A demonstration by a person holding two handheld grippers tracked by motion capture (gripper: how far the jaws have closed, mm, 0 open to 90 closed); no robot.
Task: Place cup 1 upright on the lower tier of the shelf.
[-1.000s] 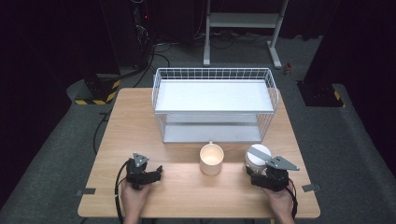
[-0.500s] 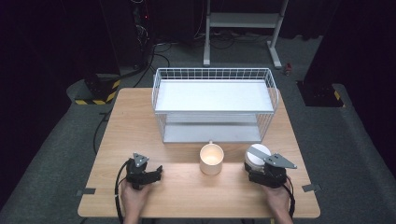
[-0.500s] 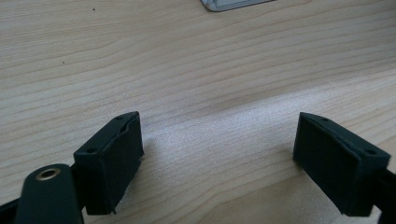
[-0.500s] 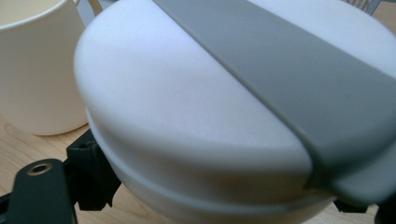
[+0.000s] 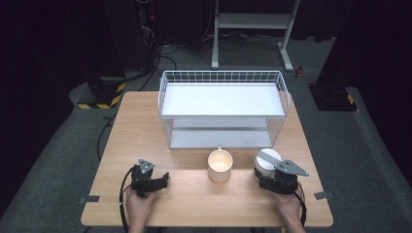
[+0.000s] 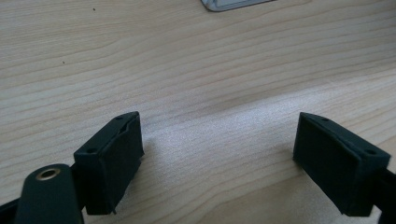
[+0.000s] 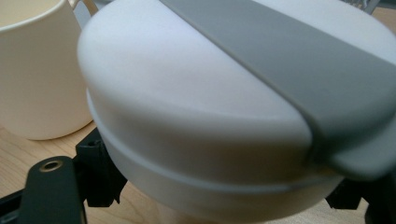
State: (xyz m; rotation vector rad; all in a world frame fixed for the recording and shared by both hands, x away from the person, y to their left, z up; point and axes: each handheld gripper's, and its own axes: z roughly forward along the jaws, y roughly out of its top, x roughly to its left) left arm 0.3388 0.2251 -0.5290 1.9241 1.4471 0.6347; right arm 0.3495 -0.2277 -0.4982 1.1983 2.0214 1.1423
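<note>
A white round container [image 5: 266, 159] with a grey strap across its lid stands at the table's front right, beside a cream mug [image 5: 220, 165]. My right gripper [image 5: 267, 173] reaches around the container [image 7: 196, 116] from the near side. Its jaws have just been closing with the container between them. A sliver of table shows between the left pad [image 7: 100, 170] and the container's lower wall. The mug [image 7: 37, 70] stands close at the left. My left gripper [image 5: 163, 178] rests at the front left, open over bare wood [image 6: 219, 158] with nothing between its pads.
A white wire basket [image 5: 222, 77] with a shelf inside takes up the back half of the wooden table [image 5: 141, 126]. A hand holds each gripper at the front edge. Dark floor, cables and a stand lie beyond the table.
</note>
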